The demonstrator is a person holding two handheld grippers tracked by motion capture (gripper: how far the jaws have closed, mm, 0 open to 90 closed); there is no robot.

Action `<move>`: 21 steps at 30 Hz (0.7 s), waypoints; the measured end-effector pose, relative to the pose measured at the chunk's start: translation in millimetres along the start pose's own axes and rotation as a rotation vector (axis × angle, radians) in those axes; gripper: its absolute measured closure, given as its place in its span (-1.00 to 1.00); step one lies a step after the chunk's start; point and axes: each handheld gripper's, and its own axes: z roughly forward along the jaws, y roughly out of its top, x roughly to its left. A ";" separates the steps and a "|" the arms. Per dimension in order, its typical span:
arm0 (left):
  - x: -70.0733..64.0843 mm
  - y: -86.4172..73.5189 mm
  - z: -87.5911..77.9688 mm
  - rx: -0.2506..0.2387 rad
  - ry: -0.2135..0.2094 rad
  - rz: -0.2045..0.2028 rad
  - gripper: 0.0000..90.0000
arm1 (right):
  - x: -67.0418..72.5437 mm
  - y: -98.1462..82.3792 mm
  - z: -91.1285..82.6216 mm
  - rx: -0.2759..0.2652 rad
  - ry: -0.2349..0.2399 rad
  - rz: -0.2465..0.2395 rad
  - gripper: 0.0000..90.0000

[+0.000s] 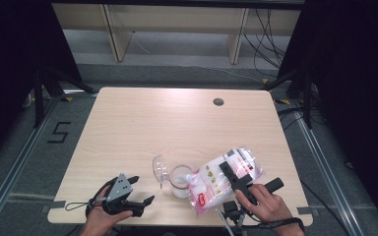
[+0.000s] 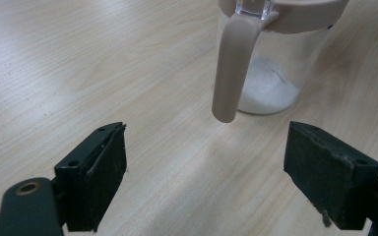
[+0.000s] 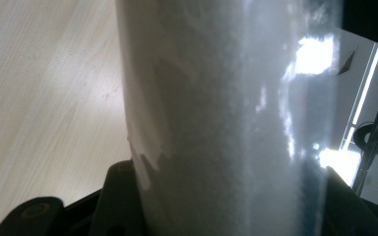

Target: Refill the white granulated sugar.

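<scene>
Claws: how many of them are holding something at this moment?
1. The right claw, near the table's front right, grips the bag tilted over the jar. The left claw, front left, is open and empty.

I see pale wood-grain bench [image 1: 142,123], matt & smooth. Jug [image 2: 270,69] is clear glossy plastic w/ matt beige handle [image 2: 231,69]. Bag [image 1: 224,179] is shiny clear film; gripper pads [image 2: 103,172] matt black, rough.

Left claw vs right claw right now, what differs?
The left claw is open and empty; the right claw is clamped on the bag of white powder. The left claw rests low near the table edge; the right claw holds the bag tilted over the jar. Both have black jaws.
</scene>
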 end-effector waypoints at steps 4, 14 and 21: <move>-0.8 0.0 -0.1 0.003 -0.002 -0.018 -0.64 | 0.0 -0.2 0.4 0.003 0.001 0.006 0.27; -0.8 0.3 -1.1 -0.002 0.002 -0.024 -0.64 | 0.4 -0.4 0.4 0.000 0.004 0.009 0.28; -0.7 0.2 -1.2 -0.002 0.003 -0.022 -0.64 | 0.1 -1.6 0.8 -0.008 -0.002 0.016 0.29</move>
